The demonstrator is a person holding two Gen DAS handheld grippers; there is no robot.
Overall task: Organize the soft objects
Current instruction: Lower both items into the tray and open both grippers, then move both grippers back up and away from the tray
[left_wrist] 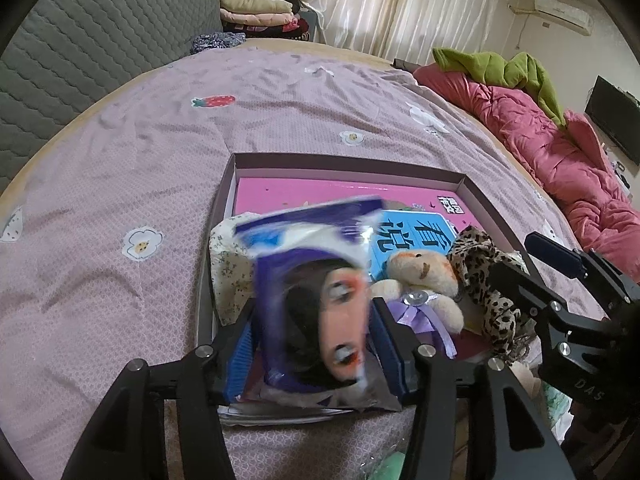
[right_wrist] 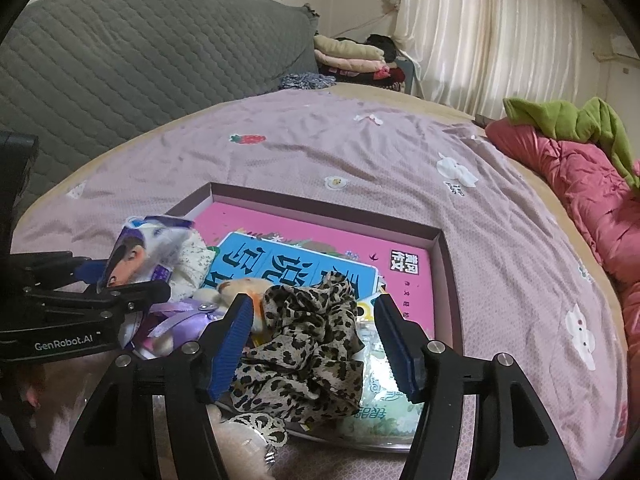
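A shallow cardboard box (left_wrist: 352, 168) lies on the bed with a pink book and a blue book in it. A purple packet (left_wrist: 312, 292) printed with a face stands blurred between the jaws of my left gripper (left_wrist: 312, 312); the pads look slack on it. Beside it sit a cream teddy bear (left_wrist: 424, 276) with a purple ribbon and a floral cloth (left_wrist: 232, 272). My right gripper (right_wrist: 313, 300) is open over a leopard-print cloth (right_wrist: 312, 344) that rests in the box (right_wrist: 320, 204); its right pad stands apart from the cloth. A pale green packet (right_wrist: 380, 408) lies under that cloth.
The bed's pink printed sheet (left_wrist: 160, 168) spreads to the left of the box and beyond it. A crumpled pink quilt (left_wrist: 560, 148) with a green cloth (left_wrist: 500, 68) lies at the right. A grey quilted headboard (right_wrist: 140, 60) and folded clothes (right_wrist: 352, 56) are at the back.
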